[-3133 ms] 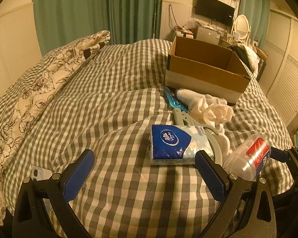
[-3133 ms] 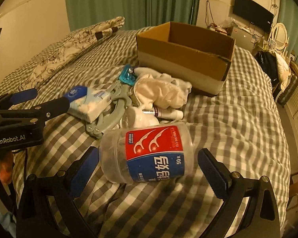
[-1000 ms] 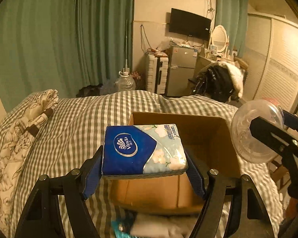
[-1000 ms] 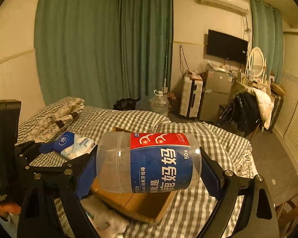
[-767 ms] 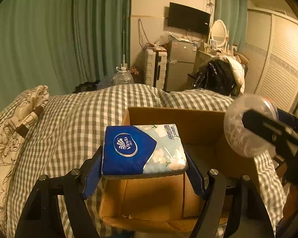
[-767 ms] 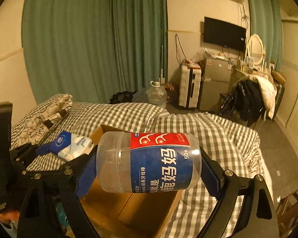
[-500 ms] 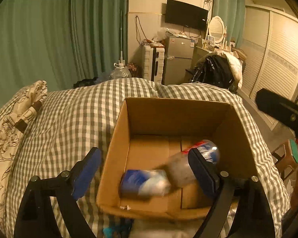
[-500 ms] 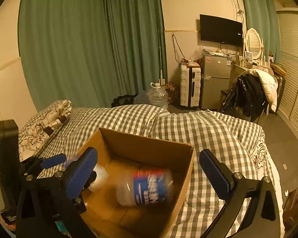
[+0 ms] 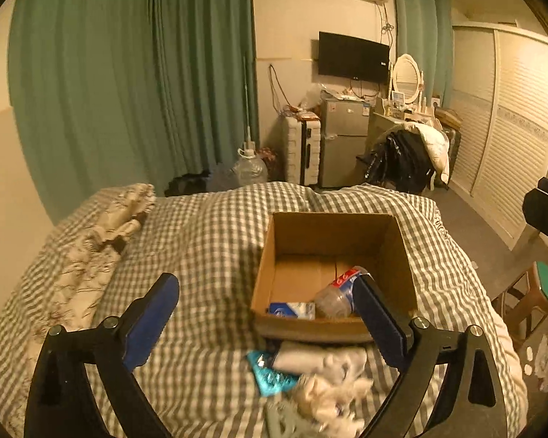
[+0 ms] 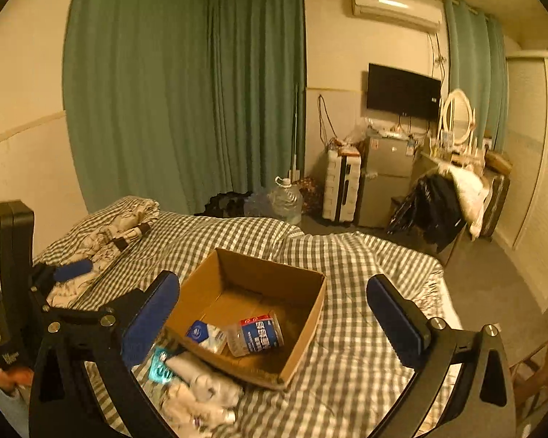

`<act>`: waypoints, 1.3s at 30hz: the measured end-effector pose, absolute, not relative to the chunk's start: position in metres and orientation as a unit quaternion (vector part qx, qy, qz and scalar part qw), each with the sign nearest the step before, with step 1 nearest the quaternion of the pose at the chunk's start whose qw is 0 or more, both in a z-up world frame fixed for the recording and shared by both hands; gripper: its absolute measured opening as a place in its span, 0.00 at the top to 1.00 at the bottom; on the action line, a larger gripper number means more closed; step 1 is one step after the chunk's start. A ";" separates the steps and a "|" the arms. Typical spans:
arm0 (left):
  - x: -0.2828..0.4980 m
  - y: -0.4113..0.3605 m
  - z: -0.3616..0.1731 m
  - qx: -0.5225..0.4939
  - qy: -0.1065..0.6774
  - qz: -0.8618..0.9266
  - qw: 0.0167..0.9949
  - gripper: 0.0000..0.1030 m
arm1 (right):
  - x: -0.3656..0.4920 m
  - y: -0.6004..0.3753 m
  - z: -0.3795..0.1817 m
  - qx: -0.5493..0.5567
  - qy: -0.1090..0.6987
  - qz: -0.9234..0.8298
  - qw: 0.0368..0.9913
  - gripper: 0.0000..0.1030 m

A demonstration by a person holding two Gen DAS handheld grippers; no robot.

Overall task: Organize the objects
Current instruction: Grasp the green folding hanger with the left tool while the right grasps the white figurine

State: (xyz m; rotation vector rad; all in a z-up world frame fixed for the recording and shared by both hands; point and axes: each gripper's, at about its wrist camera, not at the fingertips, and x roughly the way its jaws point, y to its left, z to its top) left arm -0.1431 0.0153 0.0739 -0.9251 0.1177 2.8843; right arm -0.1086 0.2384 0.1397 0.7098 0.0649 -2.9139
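An open cardboard box (image 9: pixel 332 233) (image 10: pixel 310 314) sits on the checked bed. Inside it lie a blue tissue pack (image 9: pixel 292 309) (image 10: pixel 205 335) and a clear floss-pick jar with a red and blue label (image 9: pixel 338 294) (image 10: pixel 255 334). My left gripper (image 9: pixel 266 314) is open and empty, held above the bed before the box. My right gripper (image 10: pixel 274 310) is open and empty, above the box. In front of the box lie a teal packet (image 9: pixel 270 372) (image 10: pixel 160 365) and white crumpled cloth (image 9: pixel 328 390) (image 10: pixel 201 390).
A floral pillow (image 9: pixel 102 241) lies at the bed's left. Green curtains (image 9: pixel 135 84) hang behind. A fridge (image 9: pixel 343 142), suitcase, water jug and a chair with clothes (image 9: pixel 409 160) stand beyond the bed. A stool (image 9: pixel 540 288) stands on the right.
Both grippers carried the tissue pack and jar over the box and opened; both things dropped into the box. Both grippers have since pulled up and back.
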 end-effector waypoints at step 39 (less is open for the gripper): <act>-0.068 0.036 -0.111 -0.470 0.055 0.876 0.094 0.37 | -0.054 0.215 -0.039 0.375 0.018 -0.925 0.062 0.00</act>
